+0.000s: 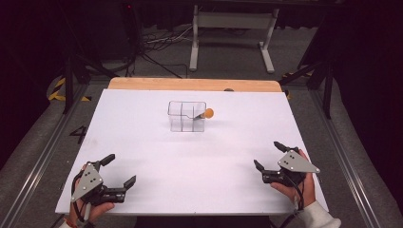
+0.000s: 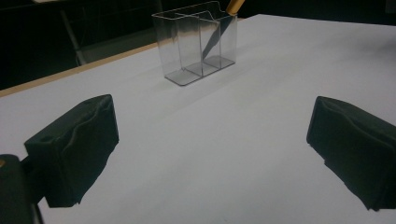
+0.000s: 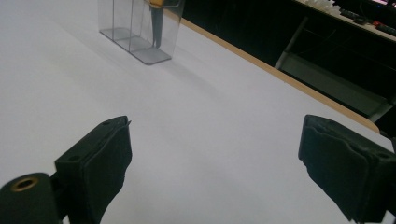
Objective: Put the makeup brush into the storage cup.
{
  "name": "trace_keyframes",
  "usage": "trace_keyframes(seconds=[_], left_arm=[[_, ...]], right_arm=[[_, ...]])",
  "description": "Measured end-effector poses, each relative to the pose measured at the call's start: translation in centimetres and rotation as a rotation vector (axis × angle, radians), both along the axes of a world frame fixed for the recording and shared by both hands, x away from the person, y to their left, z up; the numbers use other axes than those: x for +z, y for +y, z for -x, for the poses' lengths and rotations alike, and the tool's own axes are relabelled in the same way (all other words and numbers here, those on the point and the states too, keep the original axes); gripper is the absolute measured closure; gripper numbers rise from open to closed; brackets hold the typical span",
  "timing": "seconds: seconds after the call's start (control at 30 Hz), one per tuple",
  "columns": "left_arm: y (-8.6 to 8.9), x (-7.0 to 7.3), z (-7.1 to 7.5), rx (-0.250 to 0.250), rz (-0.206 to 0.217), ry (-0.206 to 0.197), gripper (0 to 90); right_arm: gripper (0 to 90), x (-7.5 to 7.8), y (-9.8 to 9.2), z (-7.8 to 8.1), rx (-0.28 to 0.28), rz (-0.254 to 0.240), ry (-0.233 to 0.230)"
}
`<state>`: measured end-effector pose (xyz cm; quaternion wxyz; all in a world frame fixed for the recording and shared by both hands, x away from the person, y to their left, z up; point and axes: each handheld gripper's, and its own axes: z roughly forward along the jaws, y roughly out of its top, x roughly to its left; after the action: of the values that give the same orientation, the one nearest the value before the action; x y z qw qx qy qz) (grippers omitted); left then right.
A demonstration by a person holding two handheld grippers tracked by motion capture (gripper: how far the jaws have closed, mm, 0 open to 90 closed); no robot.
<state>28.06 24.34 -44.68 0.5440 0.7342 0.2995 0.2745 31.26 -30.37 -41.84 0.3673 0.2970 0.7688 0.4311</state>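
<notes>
1. White sheet (image 1: 190,152) is covering the table, with a wooden edge (image 1: 195,84) showing along the far side and dark floor beyond.
2. You are holding the left gripper (image 1: 119,168) at the near left corner; its jaws are standing wide apart and gripping nothing.
3. You are holding the right gripper (image 1: 268,155) at the near right, well apart from the other; its jaws are likewise spread and empty.
4. Clear divided holder (image 1: 187,116) is standing upright mid-table toward the far edge.
5. An orange-handled tool (image 1: 204,114) is leaning in its right-hand compartment, handle poking out over the rim.
</notes>
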Motion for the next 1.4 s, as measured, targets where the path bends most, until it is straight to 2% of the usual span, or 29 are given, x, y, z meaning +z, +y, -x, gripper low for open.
trace_keyframes(seconds=[0.23,0.53,0.67,0.93,0.97,1.23,1.4], left_arm=[[-0.1,0.0,-0.1,-0.003,-0.007,0.001,3.0],[0.0,0.0,-0.1,-0.004,-0.004,0.004,3.0],[-0.1,0.0,-0.2,-0.007,-0.009,0.008,3.0],[-0.6,0.0,-0.6,-0.017,-0.015,0.01,3.0],[-0.6,0.0,-0.6,-0.017,-0.013,0.01,2.9],[-0.8,-0.1,-0.6,-0.024,-0.025,0.016,2.9],[-0.8,-0.1,-0.5,-0.02,-0.025,0.012,2.8]], right_arm=[[9.9,-0.7,-1.4,0.5,-0.015,-0.034,0.026],[8.4,-1.8,-3.2,1.1,-0.049,-0.024,0.049],[8.3,-2.3,-3.8,1.6,-0.062,-0.035,0.054],[6.8,-2.8,-5.0,2.5,-0.085,-0.088,0.057],[6.7,-2.7,-5.1,2.6,-0.084,-0.106,0.054],[6.0,-2.0,-4.8,2.9,-0.102,-0.147,0.026],[5.8,-1.3,-2.4,3.2,-0.084,-0.124,-0.006]])
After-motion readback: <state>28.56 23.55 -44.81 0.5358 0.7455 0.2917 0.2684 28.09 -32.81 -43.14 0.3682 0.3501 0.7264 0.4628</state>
